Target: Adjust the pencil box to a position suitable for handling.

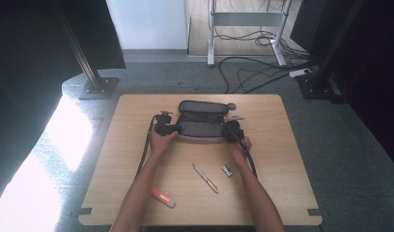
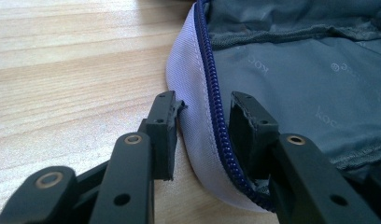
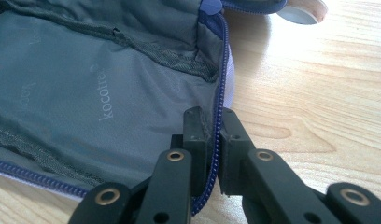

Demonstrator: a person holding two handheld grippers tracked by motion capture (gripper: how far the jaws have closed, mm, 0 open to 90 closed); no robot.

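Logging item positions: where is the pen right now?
In the high view the pen lies on the table's near half, between the person's forearms, just left of a small clip.

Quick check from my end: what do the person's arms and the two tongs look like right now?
Both forearms are bare, no sleeves. The left tongs and right tongs are matte black, with flat angular links, brass-coloured pivot rivets and blocky pads. A black cable trails from each.

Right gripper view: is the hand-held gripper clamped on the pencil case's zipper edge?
Yes, the right hand-held gripper pinches the zipper edge of the open pencil case.
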